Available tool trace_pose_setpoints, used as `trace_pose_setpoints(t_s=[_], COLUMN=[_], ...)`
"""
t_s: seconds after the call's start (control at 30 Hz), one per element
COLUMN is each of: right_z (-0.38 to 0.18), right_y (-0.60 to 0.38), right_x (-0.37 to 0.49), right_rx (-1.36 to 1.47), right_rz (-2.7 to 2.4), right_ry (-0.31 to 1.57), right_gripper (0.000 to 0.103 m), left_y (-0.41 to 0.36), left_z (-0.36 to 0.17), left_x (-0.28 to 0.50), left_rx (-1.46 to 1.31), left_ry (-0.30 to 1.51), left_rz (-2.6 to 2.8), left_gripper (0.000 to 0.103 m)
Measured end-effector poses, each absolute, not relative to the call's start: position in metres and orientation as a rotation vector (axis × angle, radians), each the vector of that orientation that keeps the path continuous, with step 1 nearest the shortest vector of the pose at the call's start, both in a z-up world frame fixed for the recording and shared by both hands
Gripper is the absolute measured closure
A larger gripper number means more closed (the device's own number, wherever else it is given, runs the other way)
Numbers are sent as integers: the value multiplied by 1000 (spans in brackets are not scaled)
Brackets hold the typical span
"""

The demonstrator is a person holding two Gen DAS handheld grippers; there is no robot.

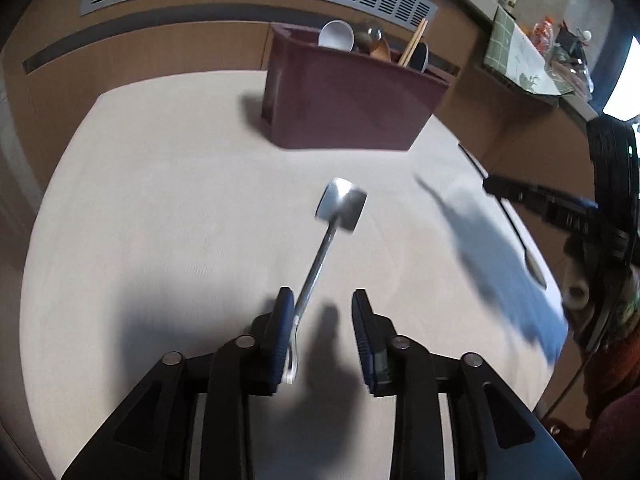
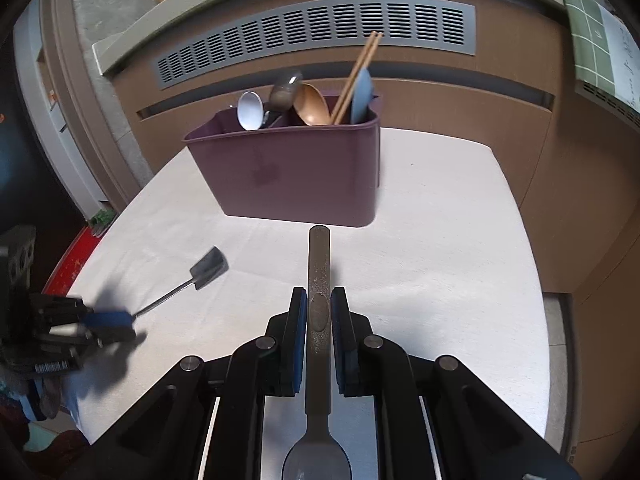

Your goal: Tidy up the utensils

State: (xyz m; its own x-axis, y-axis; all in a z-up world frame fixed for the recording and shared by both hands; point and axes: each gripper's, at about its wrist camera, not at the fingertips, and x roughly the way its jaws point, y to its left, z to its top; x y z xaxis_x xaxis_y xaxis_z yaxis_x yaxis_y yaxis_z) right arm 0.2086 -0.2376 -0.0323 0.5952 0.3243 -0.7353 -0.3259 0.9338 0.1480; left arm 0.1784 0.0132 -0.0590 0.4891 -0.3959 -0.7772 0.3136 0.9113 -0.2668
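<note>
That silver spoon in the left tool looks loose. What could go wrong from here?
1. The left tool stands open, and the silver spoon touches only one pad, so it may drop onto the table.
2. The right tool grips its dark spoon handle-forward, so the handle might knock the bin.

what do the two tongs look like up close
Both tongs, left and right, share one build: black angular linkage arms with round silver pivot pins, and flat fingers faced with blue pads. A dark red sleeve shows beside them.
</note>
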Motion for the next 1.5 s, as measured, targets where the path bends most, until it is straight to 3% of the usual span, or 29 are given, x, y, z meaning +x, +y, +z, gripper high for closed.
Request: trace_pose_setpoints(t_s=[0.2,0.57,0.63,0.67,0.97,1.1,1.33,1.5], right_z=[-35,-41,-39,-38,-18,-5,129,168], right_y=[-244,-257,-253,-251,-245,-248,-242,-234], right_x=[202,200,200,200,191,191,203,241], right_rx=[1,37,30,27,29,77,77,102], right_rz=[356,309,313,315,342,345,399,426], right_ry=[856,874,863,855,774,713,339,154], right_gripper=[92,92,92,92,92,92,92,92], left_y=[-21,-60,-61,-62,-41,-26,-5,9], left_z=[-61,-70,-69,-69,-19,30,161,159], left_x=[232,265,264,261,213,204,213,254], left_rx=[171,227,218,221,23,-61,-207,-345], left_ry=[980,1012,1019,1014,783,641,264,93], left_rz=[-530,-470,-451,-439,-378,-364,-417,-296], left_gripper=[60,59,60,68,70,70,70,70])
